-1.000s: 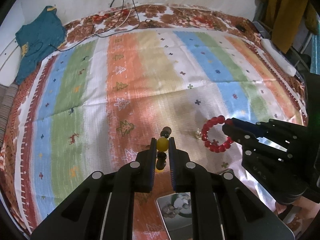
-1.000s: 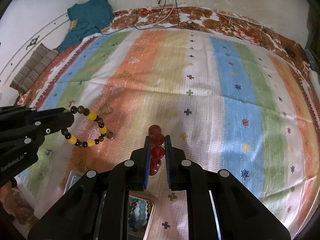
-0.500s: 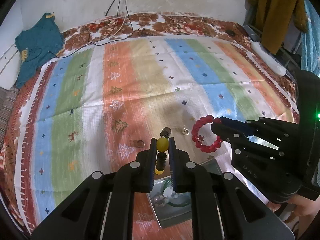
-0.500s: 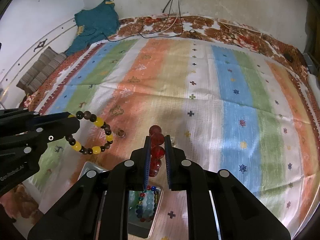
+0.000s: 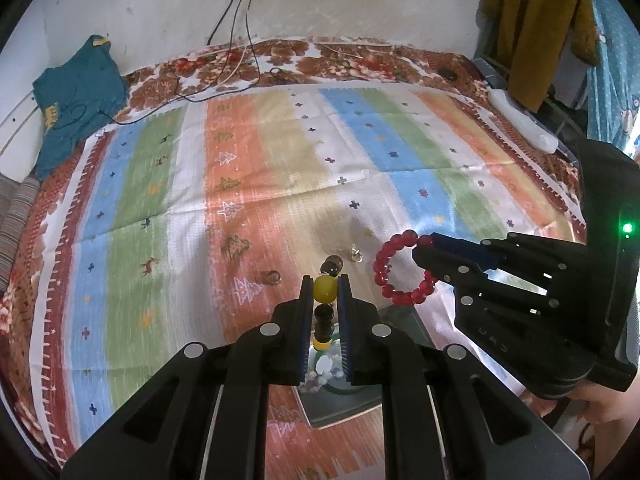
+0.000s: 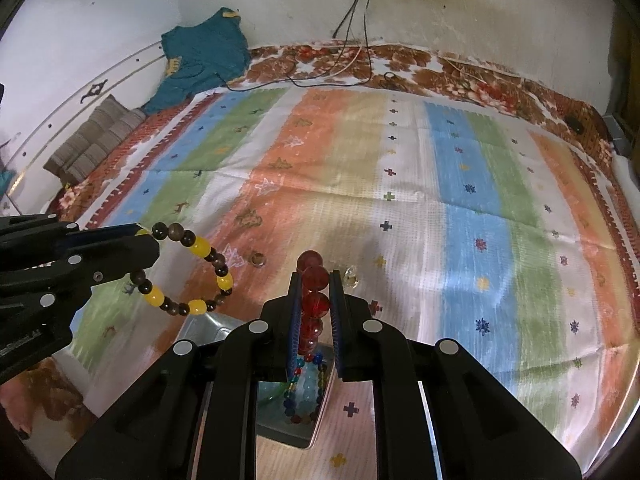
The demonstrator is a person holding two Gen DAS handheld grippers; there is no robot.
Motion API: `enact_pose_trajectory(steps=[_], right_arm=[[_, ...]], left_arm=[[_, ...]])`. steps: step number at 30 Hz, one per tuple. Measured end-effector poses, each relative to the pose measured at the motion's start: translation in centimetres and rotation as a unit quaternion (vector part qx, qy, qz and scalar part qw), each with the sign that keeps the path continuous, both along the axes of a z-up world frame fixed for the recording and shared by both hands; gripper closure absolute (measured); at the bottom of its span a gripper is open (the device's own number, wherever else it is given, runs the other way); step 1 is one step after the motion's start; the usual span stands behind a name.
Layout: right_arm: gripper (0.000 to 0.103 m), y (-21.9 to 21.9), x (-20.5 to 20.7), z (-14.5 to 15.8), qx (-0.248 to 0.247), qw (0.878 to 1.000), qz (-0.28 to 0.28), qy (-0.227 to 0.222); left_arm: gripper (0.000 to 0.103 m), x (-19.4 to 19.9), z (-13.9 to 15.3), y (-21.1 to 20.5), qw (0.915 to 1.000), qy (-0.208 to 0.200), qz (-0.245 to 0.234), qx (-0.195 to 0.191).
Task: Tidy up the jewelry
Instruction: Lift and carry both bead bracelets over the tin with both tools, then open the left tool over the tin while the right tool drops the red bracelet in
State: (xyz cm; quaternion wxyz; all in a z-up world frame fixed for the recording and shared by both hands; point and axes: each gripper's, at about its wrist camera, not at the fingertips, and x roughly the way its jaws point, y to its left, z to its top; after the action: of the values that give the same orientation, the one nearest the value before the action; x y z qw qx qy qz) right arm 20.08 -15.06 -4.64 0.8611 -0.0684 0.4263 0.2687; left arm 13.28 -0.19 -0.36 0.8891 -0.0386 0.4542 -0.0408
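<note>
My left gripper [image 5: 325, 286] is shut on a yellow-and-brown bead bracelet [image 5: 324, 300], which hangs as a ring in the right wrist view [image 6: 188, 272]. My right gripper [image 6: 314, 280] is shut on a red bead bracelet [image 6: 314, 304], seen as a ring in the left wrist view [image 5: 400, 268]. Both are held above a metal tray [image 5: 352, 400] on the striped blanket [image 5: 280, 160]. The tray [image 6: 304, 432] holds beaded bracelets [image 6: 304, 388]. A small ring [image 5: 273, 277] and a clear earring [image 5: 355, 255] lie on the blanket beyond it.
A teal garment [image 5: 76, 96] lies at the far left corner with cables [image 5: 236, 60] running from the wall. A striped cushion [image 6: 96, 136] sits by the left edge. A mustard cloth [image 5: 532, 28] hangs at the right.
Both grippers have risen and drawn back with their bracelets. The tray and its contents have come into view under the fingers.
</note>
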Motion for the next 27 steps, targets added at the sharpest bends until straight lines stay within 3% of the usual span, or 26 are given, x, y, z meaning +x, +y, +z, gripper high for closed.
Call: enact_pose_trajectory(steps=[27], right_arm=[[0.089, -0.9, -4.3, 0.2, -0.001, 1.000, 0.028, -0.001]], left_arm=[[0.092, -4.2, 0.8, -1.2, 0.9997, -0.021, -0.014, 0.000]])
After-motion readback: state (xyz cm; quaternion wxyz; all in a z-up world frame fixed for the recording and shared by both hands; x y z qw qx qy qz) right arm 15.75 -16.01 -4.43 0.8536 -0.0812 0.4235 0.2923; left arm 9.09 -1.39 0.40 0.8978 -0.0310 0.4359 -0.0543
